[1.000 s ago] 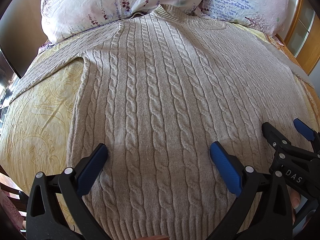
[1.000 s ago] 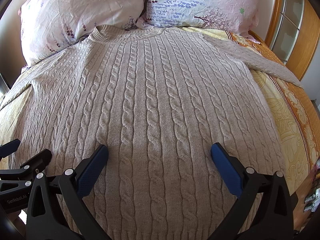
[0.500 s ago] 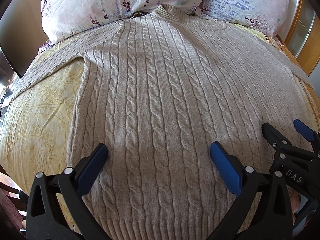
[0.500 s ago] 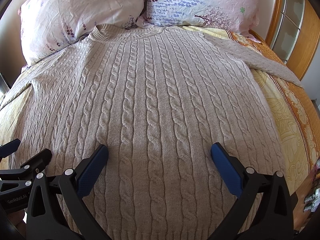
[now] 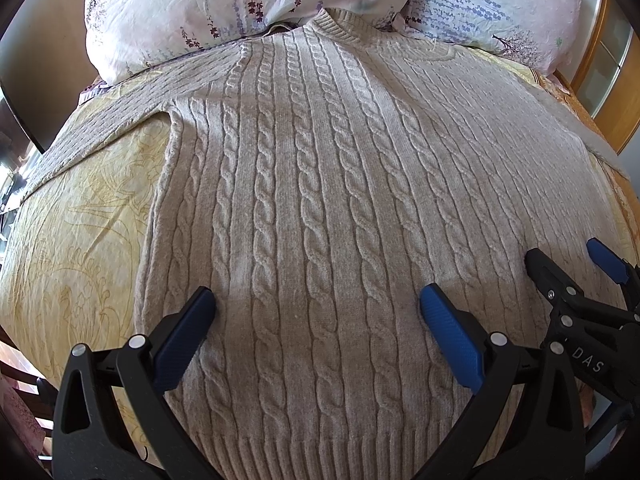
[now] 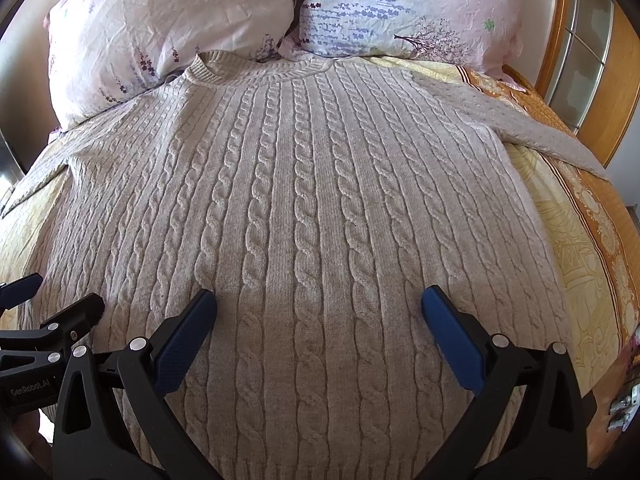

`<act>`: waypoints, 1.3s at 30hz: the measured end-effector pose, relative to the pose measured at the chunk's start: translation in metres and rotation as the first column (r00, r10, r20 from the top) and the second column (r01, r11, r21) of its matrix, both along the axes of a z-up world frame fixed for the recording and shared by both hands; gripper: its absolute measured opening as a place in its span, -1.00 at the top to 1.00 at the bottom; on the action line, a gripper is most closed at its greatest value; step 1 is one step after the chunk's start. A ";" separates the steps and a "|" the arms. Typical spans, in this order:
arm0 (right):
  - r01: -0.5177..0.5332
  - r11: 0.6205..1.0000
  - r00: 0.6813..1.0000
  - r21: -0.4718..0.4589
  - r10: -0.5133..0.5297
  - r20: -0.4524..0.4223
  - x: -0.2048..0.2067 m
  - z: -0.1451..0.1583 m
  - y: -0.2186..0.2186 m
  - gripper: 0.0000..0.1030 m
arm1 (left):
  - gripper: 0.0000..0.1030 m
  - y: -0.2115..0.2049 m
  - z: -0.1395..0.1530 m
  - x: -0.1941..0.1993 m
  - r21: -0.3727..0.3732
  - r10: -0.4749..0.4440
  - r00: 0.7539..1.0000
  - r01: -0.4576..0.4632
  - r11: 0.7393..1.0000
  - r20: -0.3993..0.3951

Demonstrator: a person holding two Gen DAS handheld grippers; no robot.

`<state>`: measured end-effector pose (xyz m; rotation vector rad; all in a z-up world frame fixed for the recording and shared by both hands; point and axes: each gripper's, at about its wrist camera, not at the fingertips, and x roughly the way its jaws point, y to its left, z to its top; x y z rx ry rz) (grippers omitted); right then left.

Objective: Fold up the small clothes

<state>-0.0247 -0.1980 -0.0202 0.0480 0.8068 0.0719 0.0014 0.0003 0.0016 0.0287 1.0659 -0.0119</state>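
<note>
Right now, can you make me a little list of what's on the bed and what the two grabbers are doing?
garment: beige cable-knit sweater, laid flat, front up, unfolded
neck: collar toward the pillows
sleeves: spread out to both sides
surface: yellow patterned bedspread
pillows: two floral pillows at the head
left gripper: jaws open, above the hem end, empty
right gripper: jaws open, above the hem end, empty

Beige cable-knit sweater [image 5: 320,208] flat, front up, sleeves outspread, unfolded
</note>
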 end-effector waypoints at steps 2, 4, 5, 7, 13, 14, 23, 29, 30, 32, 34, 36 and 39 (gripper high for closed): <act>-0.015 1.000 1.000 0.002 0.015 0.012 -0.002 0.000 -0.002 -0.97 | -0.97 0.000 0.000 -0.001 0.000 0.003 1.000 -0.003 1.000 0.005; -0.040 0.999 0.999 -0.001 0.040 0.000 -0.001 0.001 -0.003 -0.97 | -0.97 -0.001 0.002 -0.001 0.007 0.003 1.000 -0.003 1.000 0.008; -0.056 0.998 0.998 -0.005 0.056 -0.011 0.000 0.002 -0.004 -0.97 | -0.97 -0.001 0.002 0.000 0.011 0.001 1.000 -0.001 1.000 0.006; -0.078 0.997 0.997 0.004 0.078 -0.026 0.001 0.003 -0.007 -0.97 | -0.97 -0.002 0.007 0.007 0.022 0.000 1.000 0.000 1.000 0.013; -0.120 0.993 0.993 0.006 0.120 -0.015 0.002 0.003 -0.011 -0.97 | -0.97 -0.009 0.035 0.034 -0.004 -0.015 0.993 0.016 1.000 0.117; -0.134 0.991 0.991 0.031 0.134 -0.007 0.003 0.004 -0.015 -0.97 | -0.97 -0.012 0.037 0.041 -0.006 -0.018 0.992 0.019 1.000 0.128; 0.019 0.937 0.995 0.350 -0.053 0.090 0.041 0.034 -0.137 -0.97 | -0.97 -0.004 0.021 0.089 -0.092 0.027 0.991 -0.015 0.996 0.133; 0.181 0.746 0.973 0.642 -0.232 -0.005 0.092 0.023 -0.242 -0.53 | -0.97 0.018 0.011 0.084 -0.281 0.064 0.976 -0.004 0.960 0.206; 0.219 0.713 0.966 0.666 -0.254 -0.046 0.101 0.016 -0.254 -0.49 | -0.97 0.019 0.010 0.085 -0.308 0.060 0.975 0.009 0.951 0.213; 0.268 0.676 0.956 0.687 -0.273 -0.104 0.116 0.004 -0.268 -0.27 | -0.97 0.020 0.008 0.086 -0.331 0.064 0.977 0.008 0.944 0.205; 0.297 0.655 0.950 0.694 -0.273 -0.149 0.128 -0.007 -0.272 -0.23 | -0.97 0.021 0.006 0.090 -0.343 0.063 0.980 0.006 0.939 0.189; 0.310 0.642 0.948 0.701 -0.263 -0.178 0.138 -0.014 -0.272 -0.22 | -0.97 0.021 0.006 0.090 -0.348 0.063 0.979 0.008 0.938 0.192; 0.305 0.631 0.949 0.713 -0.260 -0.177 0.150 -0.018 -0.269 -0.21 | -0.97 0.019 0.005 0.090 -0.338 0.058 0.980 0.010 0.941 0.191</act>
